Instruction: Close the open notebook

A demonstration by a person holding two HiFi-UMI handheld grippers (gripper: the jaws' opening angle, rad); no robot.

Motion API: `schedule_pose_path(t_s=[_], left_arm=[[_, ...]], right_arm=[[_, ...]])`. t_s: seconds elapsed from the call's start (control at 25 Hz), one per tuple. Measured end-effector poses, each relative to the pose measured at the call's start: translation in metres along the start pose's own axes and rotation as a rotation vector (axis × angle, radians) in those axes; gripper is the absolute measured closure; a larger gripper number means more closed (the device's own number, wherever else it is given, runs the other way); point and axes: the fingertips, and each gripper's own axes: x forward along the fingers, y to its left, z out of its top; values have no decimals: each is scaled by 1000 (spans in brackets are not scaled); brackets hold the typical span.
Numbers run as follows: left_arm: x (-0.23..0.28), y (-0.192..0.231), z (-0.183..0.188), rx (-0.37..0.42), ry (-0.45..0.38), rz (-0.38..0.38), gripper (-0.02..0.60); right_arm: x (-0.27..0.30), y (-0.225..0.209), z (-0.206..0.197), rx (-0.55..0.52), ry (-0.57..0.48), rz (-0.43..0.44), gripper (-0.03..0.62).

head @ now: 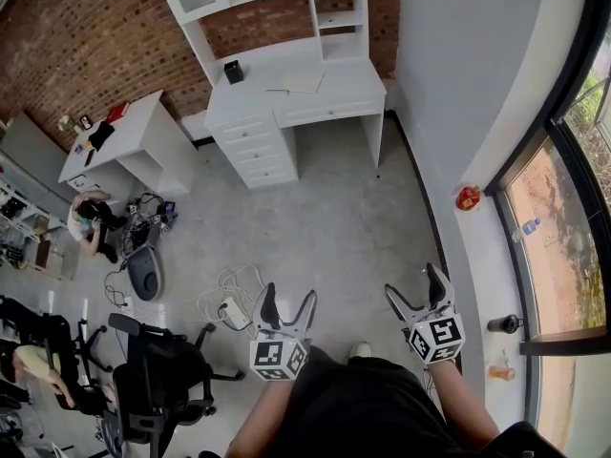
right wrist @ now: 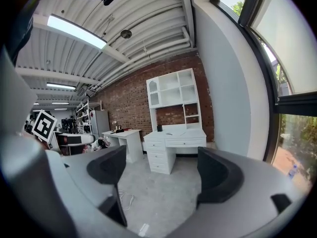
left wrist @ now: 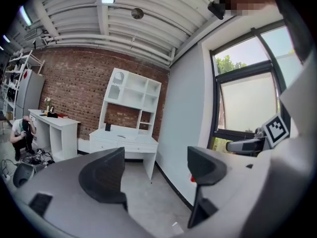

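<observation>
Judged as the approach step, with the closing itself not yet begun. Standing well apart from the white desk at the top centre of the head view, with a wide stretch of grey floor between. Lying on that desk top, right of a small black box, what is taken for the open notebook: a flat pale sheet from here, too small to tell pages from cover.

Holding the left gripper at lower centre and the right gripper at lower right, both pointed up the frame toward the desk. Spread wide in both gripper views, with nothing between either pair of jaws but floor and distant furniture; gripping nothing.

Calls next for walking forward across the floor until the desk edge comes under the grippers, keeping right of the loose cables lying lower left of centre. Then, most likely: pick out which half of the notebook lies free, catch its outer edge with one gripper, and swing it over onto the other half, steadying the resting half with the second gripper. Worth checking up close which way the spine runs, unreadable from this far off.
</observation>
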Motion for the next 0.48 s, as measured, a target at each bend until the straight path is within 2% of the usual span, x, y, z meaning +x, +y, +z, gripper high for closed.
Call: schedule_pose_path(t_s=[0.28,0.48], left_arm=[[2,-1,-1,23,12,15,215],[21,17,2,20,13,-1,215]], right_arm=[[12,-4,-4,26,5,3,163],[44,5,-4,5,18,22,163]])
